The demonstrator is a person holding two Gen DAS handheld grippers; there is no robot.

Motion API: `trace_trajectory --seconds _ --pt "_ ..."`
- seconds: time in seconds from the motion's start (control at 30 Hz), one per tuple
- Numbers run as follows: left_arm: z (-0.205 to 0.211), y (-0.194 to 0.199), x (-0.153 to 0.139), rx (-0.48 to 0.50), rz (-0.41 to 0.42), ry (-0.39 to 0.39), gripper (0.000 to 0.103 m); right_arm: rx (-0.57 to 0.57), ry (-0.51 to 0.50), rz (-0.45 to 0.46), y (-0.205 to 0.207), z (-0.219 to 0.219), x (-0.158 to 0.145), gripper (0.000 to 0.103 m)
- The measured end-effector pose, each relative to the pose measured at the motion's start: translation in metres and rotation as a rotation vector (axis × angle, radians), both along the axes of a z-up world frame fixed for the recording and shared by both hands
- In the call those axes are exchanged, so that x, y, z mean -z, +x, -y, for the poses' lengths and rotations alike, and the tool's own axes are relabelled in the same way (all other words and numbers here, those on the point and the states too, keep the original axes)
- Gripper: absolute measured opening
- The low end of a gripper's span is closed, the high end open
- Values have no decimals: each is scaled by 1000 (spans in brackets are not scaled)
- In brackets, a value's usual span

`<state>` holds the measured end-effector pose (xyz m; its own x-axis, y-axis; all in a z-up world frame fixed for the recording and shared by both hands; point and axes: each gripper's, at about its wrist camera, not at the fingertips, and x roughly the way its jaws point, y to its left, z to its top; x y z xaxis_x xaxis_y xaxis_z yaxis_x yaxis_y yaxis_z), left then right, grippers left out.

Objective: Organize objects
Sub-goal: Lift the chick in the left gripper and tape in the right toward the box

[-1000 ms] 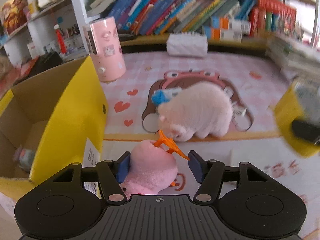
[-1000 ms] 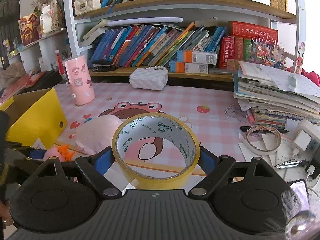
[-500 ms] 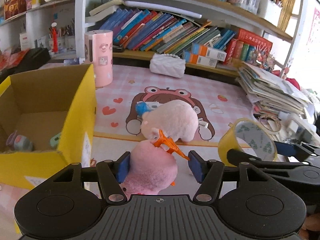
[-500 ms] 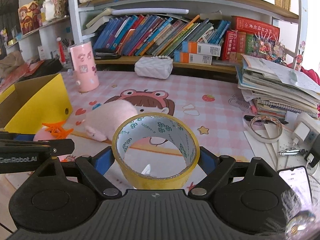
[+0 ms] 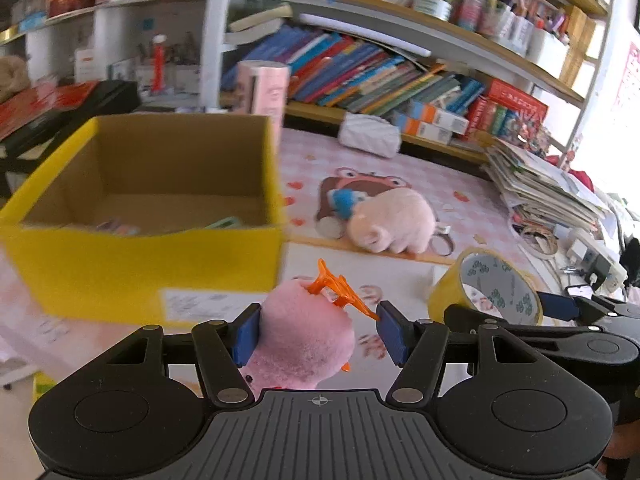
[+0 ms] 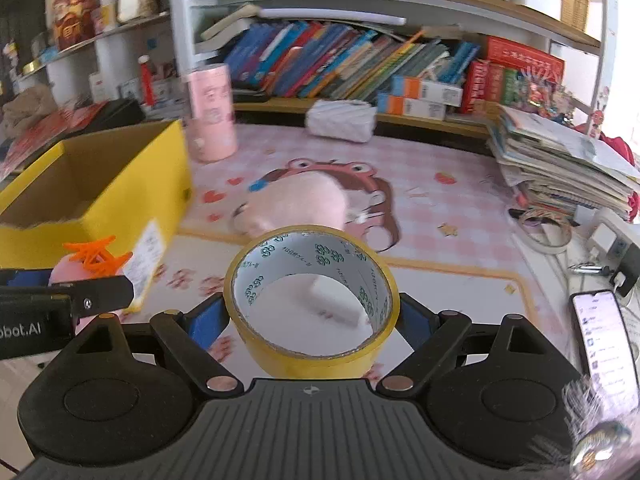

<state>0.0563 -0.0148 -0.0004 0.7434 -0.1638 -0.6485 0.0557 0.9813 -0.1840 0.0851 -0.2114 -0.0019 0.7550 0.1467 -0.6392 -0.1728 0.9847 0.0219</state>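
Observation:
My left gripper [image 5: 318, 332] is shut on a pink plush toy [image 5: 304, 340] with orange plastic feet [image 5: 338, 288], held in the air in front of the open yellow cardboard box [image 5: 144, 264]. My right gripper [image 6: 310, 320] is shut on a yellow tape roll [image 6: 312, 300], held above the mat; the roll also shows in the left wrist view [image 5: 488, 288]. The box [image 6: 100, 184] stands left of the roll. A larger pale pink plush [image 5: 392, 220] lies on the pink desk mat [image 5: 460, 200].
Small items lie on the box floor [image 5: 168, 216]. A pink cylinder [image 6: 210, 112] stands behind the box. A white pouch [image 6: 340, 120], a book stack [image 6: 560, 168], a tape ring [image 6: 546, 228], a phone [image 6: 604, 332] and bookshelves surround the mat.
My left gripper has risen and swung left with the pink plush, so the box interior is now in front. My right gripper with the tape roll has shifted left too.

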Motion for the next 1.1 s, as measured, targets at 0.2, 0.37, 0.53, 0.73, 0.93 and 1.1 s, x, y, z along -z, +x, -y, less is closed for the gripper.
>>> trace_trajectory --seconds 0.2,0.37,0.53,0.73,0.93,1.1 --pt "-40 -28 0 -49 -9 -9 62 -50 -6 -9 -26 -41 -1 87" --pt "-66 -48 -3 -77 -4 -9 62 -76 -3 -14 -45 -69 -1 87" --pt "-87 -67 -5 -97 5 -7 62 -102 2 -13 -61 -92 -2 87" --pt "-109 -86 -7 -125 18 -6 62 -128 9 -7 -78 -117 -3 87" --pt "-128 -103 -10 -148 35 0 62 -154 17 10 -92 -139 -5 87" --pt "-141 -112 -13 -169 48 0 62 -178 17 20 -100 -156 -8 87"
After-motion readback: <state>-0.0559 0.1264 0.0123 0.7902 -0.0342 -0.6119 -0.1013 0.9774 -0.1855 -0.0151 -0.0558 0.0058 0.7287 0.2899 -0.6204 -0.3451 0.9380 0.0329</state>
